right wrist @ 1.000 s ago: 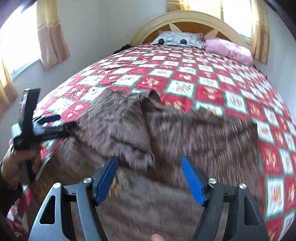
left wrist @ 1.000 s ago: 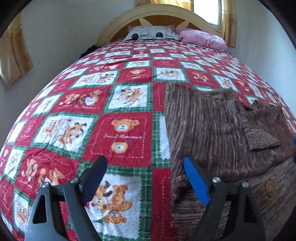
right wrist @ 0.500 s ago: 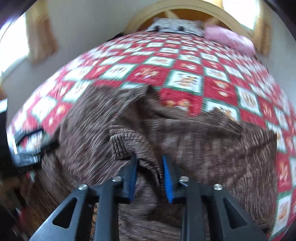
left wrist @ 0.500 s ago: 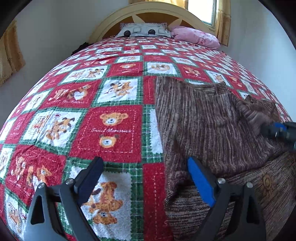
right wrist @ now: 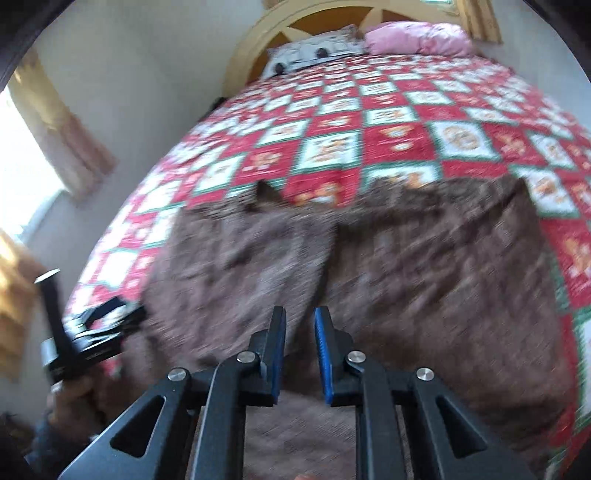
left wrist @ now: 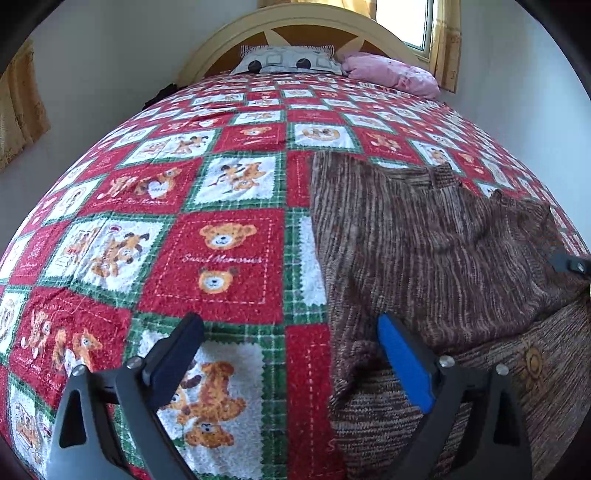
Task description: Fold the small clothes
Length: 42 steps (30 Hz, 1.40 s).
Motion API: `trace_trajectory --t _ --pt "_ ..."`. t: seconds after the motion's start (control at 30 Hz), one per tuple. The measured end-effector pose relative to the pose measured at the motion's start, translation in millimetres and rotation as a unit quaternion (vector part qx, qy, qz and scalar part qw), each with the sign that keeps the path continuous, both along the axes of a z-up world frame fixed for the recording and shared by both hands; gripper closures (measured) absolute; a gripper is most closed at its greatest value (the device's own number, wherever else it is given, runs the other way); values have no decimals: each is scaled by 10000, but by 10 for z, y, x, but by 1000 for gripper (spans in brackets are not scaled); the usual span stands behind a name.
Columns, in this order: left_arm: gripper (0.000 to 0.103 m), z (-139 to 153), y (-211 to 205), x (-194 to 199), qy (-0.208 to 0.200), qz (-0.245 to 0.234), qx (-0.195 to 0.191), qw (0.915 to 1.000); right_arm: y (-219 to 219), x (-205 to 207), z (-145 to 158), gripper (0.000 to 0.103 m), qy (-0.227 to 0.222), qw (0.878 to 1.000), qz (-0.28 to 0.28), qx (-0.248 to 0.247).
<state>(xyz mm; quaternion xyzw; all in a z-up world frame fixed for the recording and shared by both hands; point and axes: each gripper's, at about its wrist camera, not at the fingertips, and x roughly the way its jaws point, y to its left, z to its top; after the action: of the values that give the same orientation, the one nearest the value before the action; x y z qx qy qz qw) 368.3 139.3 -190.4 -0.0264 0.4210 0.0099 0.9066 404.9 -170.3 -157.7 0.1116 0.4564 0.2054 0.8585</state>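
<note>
A brown striped knit sweater (left wrist: 424, 251) lies flat on the bed, its sleeves folded over the body. In the right wrist view the sweater (right wrist: 424, 280) is blurred and fills the middle. My left gripper (left wrist: 288, 354) is open and empty, low over the sweater's left edge, its blue finger (left wrist: 402, 365) over the fabric. My right gripper (right wrist: 299, 332) has its jaws nearly closed with a narrow gap; a fold of the sweater seems to run between them, but blur hides whether it is pinched. The left gripper also shows in the right wrist view (right wrist: 88, 332), held by a hand.
The bed carries a red, green and white teddy-bear quilt (left wrist: 214, 254). A grey patterned pillow (left wrist: 288, 62) and a pink pillow (left wrist: 391, 74) lie at the curved headboard (left wrist: 295, 26). Walls and curtains (right wrist: 62, 140) stand on both sides.
My right gripper closed from wide open to nearly shut and pulled back over the sweater's middle. The raised sleeve cuff now lies flatter. My left gripper barely moved.
</note>
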Motion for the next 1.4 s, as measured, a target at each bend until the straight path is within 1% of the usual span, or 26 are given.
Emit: trace_trajectory --t 0.03,0.07,0.1,0.13,0.2,0.27,0.3,0.4,0.43,0.5,0.53,0.6,0.67,0.7,0.73,0.83,0.9,0.97,1.03,1.07,1.17,1.23,1.27,1.3,1.33,1.4 --pt "5 0 5 -2 0 -1 -13 10000 30 -46 9 68 4 9999 77 84" --pt "5 2 5 -2 3 -2 -38 10000 62 -77 9 62 17 9998 142 134" --pt "5 1 16 -6 3 5 -57 10000 115 -98 -5 49 65 9996 236 168" --pt "5 5 22 -10 -4 15 -90 10000 157 -108 -29 47 117 9994 304 149" --pt "4 12 40 -23 -21 17 -162 9999 259 -140 -92 47 167 9991 375 -63" --pt "3 16 85 -47 -46 26 -328 9994 335 -161 -148 68 163 9984 419 -355" --pt "3 22 128 -66 -84 40 -477 9988 350 -167 -161 82 154 9980 453 -402" --pt "1 25 279 -98 -175 116 -969 9951 336 -200 -115 92 -21 9975 438 -559" --pt "1 24 311 -112 -212 147 -1083 9938 320 -206 -70 92 -106 9974 416 -582" --pt "0 23 302 -105 -206 148 -1063 9940 290 -204 26 92 -248 9971 383 -609" --pt "0 16 255 -86 -151 125 -928 9955 278 -195 58 93 -261 9970 404 -608" --pt "0 -6 133 -32 20 80 -504 9987 281 -183 71 93 -243 9964 405 -699" --pt "0 -15 55 -21 75 5 -261 9996 286 -184 26 93 -198 9952 393 -878" --pt "0 -8 44 -34 45 -27 -245 9997 284 -189 -18 93 -192 9940 353 -1015" --pt "0 2 56 -53 -3 -70 -339 9994 272 -193 -64 93 -197 9926 292 -1163" --pt "0 7 147 -77 -62 -93 -634 9979 219 -183 -185 93 -152 9915 237 -1271" --pt "0 3 147 -72 -46 -91 -649 9978 232 -192 -200 93 -274 9889 239 -1443" --pt "0 -8 95 -53 23 -89 -478 9988 232 -184 -176 92 -301 9893 282 -1400" --pt "0 -21 56 -31 69 -92 -323 9994 208 -188 -138 83 -294 9903 256 -1332" --pt "0 -20 49 -35 69 -98 -296 9995 181 -199 -98 82 -313 9913 208 -1263" --pt "0 -22 57 -46 58 -96 -363 9993 136 -212 95 81 -610 9925 148 -1046" --pt "0 -23 48 -48 67 -96 -340 9994 229 -109 207 81 -790 9897 290 -1160" --pt "0 -23 54 -47 77 -93 -311 9994 273 -34 226 81 -803 9889 289 -1216" --pt "0 -22 49 -48 80 -91 -281 9995 320 102 215 80 -730 9890 278 -1258" --pt "0 -21 46 -51 76 -89 -265 9996 345 227 173 75 -617 9891 270 -1309" --pt "0 -21 58 -46 69 -83 -278 9996 365 464 66 71 -531 9881 155 -1435"
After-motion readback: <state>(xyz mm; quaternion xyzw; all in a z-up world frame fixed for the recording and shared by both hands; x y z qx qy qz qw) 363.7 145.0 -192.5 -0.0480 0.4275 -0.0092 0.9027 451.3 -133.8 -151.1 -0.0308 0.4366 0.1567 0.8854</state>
